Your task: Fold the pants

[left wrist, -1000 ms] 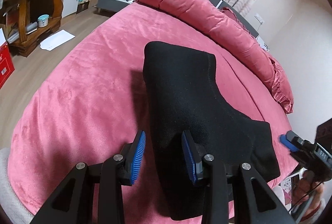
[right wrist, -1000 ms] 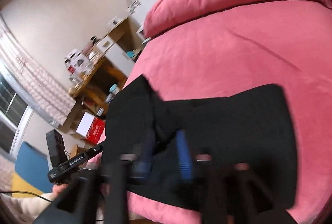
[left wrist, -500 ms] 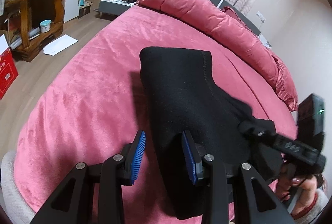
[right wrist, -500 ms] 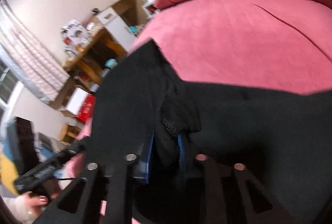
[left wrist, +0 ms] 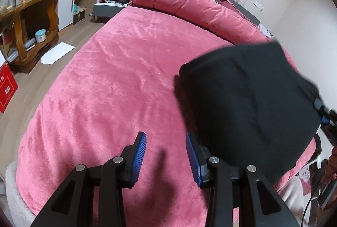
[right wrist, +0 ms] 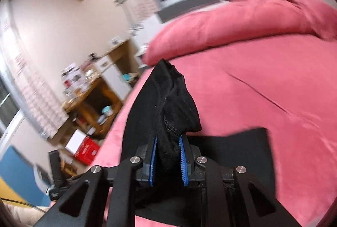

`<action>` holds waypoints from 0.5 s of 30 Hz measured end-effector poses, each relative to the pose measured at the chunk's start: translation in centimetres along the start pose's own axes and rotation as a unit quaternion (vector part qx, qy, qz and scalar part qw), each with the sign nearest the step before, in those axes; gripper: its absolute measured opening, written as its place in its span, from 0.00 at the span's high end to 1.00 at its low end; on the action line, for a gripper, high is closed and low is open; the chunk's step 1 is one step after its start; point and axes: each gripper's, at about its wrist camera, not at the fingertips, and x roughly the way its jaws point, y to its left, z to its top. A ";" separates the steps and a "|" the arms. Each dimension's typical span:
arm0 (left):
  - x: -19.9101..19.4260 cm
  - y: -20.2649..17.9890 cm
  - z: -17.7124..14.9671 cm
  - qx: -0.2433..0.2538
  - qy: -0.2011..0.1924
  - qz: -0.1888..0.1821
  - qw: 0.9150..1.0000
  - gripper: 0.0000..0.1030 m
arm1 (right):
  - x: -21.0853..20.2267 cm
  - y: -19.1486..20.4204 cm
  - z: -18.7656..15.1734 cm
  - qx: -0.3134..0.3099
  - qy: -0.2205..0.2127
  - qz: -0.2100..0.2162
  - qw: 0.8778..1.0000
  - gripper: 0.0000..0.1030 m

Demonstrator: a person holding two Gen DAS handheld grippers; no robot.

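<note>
The soft black fleece pants (left wrist: 250, 100) are hanging bunched above the pink plush bed (left wrist: 118, 84), pinched in the right tool (right wrist: 167, 158); the left tool (left wrist: 166, 155) is opening, holding nothing.

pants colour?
Plain black pants, no pattern; clearest in the left wrist view.

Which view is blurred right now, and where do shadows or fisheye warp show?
Right wrist: heavy motion smear on the walls and shelves, while the right gripper and the pinched black pants stay sharp. Left wrist: mostly crisp, pants' upper edge smeared, gripper shadow on the pink bedspread between the left gripper pads; bed edges bow strongly.
</note>
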 end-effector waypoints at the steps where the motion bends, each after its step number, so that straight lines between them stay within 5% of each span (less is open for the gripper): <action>1: 0.1 -0.2 0.0 0.005 0.002 0.001 1.000 0.62 | -0.1 -1.3 -0.3 0.018 0.006 -0.010 1.000 0.82; 9: 0.3 -1.5 -0.3 0.034 0.010 0.010 0.999 0.62 | 2.1 -10.3 -6.7 0.191 0.074 -0.028 0.978 0.82; 15: 0.3 -3.6 0.5 0.055 0.002 -0.002 0.998 0.62 | -0.4 -9.1 -5.1 0.189 0.037 -0.016 0.981 0.84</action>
